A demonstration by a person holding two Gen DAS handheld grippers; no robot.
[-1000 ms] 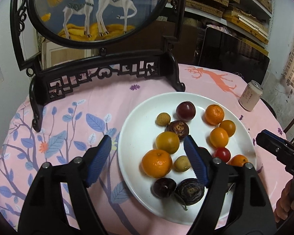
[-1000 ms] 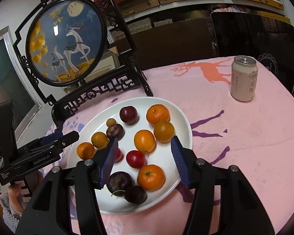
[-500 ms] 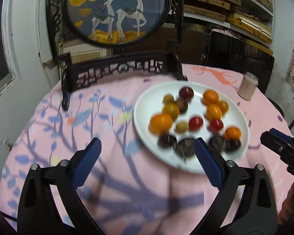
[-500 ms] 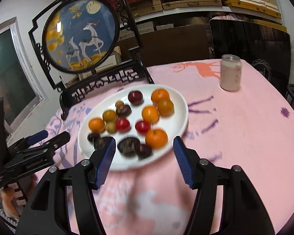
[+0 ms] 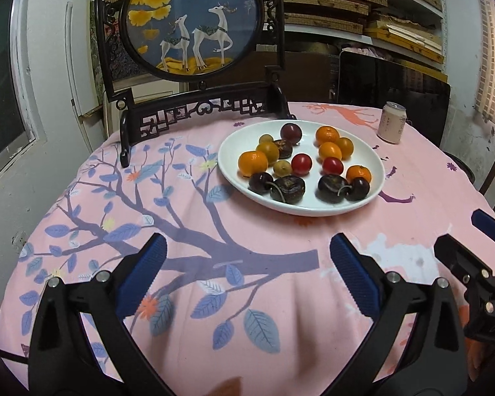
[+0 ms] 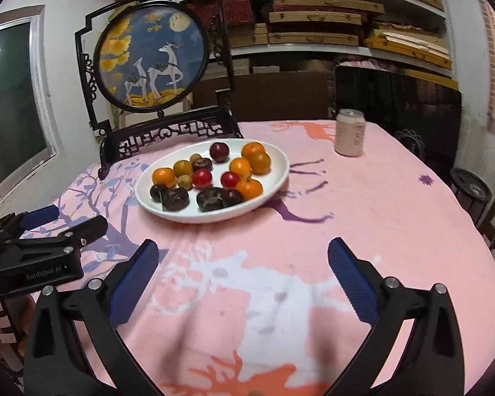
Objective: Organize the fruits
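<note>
Moved: both tongs, left (image 5: 246,264) and right (image 6: 241,262), drawn back from the white plate (image 5: 378,168) onto bare tabletop (image 6: 379,217); jaws have just been opening, now spread, nothing between. Fruits (image 5: 298,164) remain on plate. Right tongs partly cut off in left view.
</note>
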